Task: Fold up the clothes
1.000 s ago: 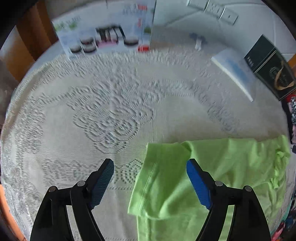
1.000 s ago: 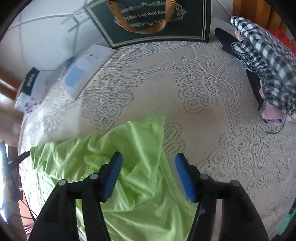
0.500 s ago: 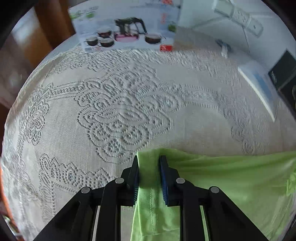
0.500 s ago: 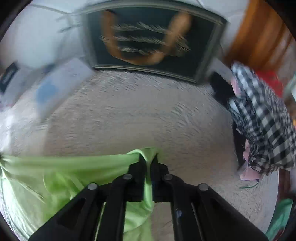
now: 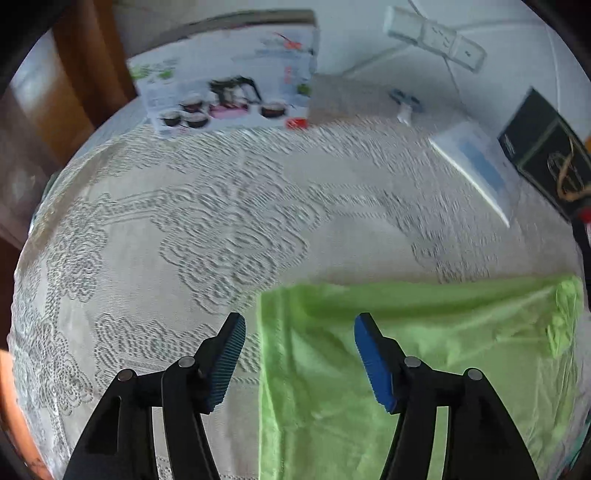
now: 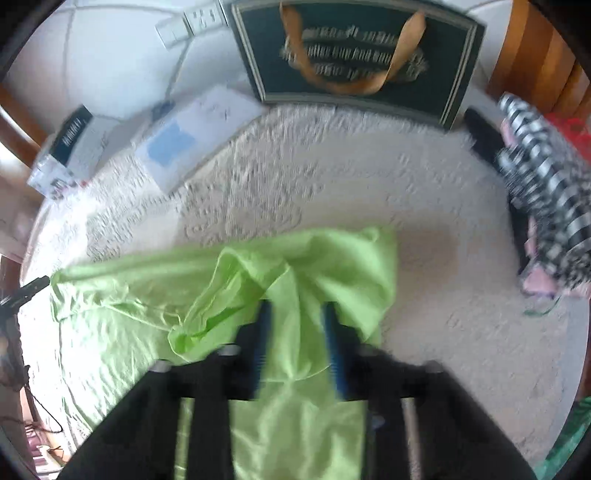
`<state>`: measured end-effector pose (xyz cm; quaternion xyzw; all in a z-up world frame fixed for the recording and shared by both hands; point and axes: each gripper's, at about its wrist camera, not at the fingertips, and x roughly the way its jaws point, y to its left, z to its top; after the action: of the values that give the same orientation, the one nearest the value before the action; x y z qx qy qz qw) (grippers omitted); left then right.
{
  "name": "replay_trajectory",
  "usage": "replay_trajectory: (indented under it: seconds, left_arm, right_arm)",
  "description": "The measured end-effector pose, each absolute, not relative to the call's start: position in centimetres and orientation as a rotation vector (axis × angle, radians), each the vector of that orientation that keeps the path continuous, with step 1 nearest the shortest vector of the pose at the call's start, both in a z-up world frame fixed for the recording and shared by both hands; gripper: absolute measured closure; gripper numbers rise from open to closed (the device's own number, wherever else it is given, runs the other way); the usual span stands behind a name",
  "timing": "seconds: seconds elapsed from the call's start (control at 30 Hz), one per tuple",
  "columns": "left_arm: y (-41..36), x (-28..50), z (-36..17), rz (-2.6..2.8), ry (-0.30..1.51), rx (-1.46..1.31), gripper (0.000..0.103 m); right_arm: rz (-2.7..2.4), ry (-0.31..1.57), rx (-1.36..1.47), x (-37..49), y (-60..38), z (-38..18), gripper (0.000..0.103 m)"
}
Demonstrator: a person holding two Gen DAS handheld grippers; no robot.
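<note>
A lime green garment (image 5: 424, 350) lies on the white lace tablecloth (image 5: 184, 221), its left edge folded straight. My left gripper (image 5: 299, 354) hovers over that edge with its jaws opening; the cloth lies flat below, untouched by the blue pads (image 5: 373, 362). In the right wrist view the same garment (image 6: 147, 295) is rumpled, with a raised fold running up between the fingers of my right gripper (image 6: 297, 332). That gripper's jaws stand a little apart and are closing. The picture is blurred there, and the pads do not seem to press the cloth.
A tea-set box (image 5: 229, 96), a power strip (image 5: 436, 35) and a white and blue box (image 5: 476, 166) line the far edge. A dark gift bag (image 6: 354, 55) stands at the back, and a pile of checked clothes (image 6: 543, 192) lies at the right.
Both grippers closed on the garment's far corners and pulled the edge taut. The left has since let go and risen. The right moved sideways, and its pads now show a gap.
</note>
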<state>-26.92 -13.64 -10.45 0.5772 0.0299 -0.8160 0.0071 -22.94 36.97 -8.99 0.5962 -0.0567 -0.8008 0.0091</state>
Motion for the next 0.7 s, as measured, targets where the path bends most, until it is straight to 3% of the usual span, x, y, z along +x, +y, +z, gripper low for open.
replay_trajectory:
  seconds: [0.17,0.37,0.4,0.43,0.47,0.7]
  left_arm:
    - [-13.0,-26.5,-12.7,-2.507,0.082,1.879,0.041]
    - [-12.8,-26.1,-14.0,-2.496,0.049,1.898,0.038]
    - [-12.8,-26.0,-14.0,-2.496,0.052,1.897,0.038]
    - [-12.8,-26.0,-14.0,-2.496,0.055,1.897,0.038]
    - [-12.8,-26.0,-14.0,-2.495,0.058,1.896,0.038]
    - [-12.8,-25.8,-13.8,-2.494,0.05,1.904,0.034]
  right_arm:
    - [-2.468,-0.293,1.941,-24.5,35.7,-11.3,0.082]
    - [-2.503,-0.172,2.008,-27.0,34.8,-12.5,0.076]
    - [-2.495,-0.129,2.012,-27.1,34.5,-12.6,0.078]
    - [-2.494,-0.066,2.013,-26.8,34.1,-12.6,0.097]
    - [-2.496,-0.017,2.002,-26.4,34.0,-12.2,0.101]
    - [-2.545,-0.154,1.913,-17.5,39.8,-7.0,0.101]
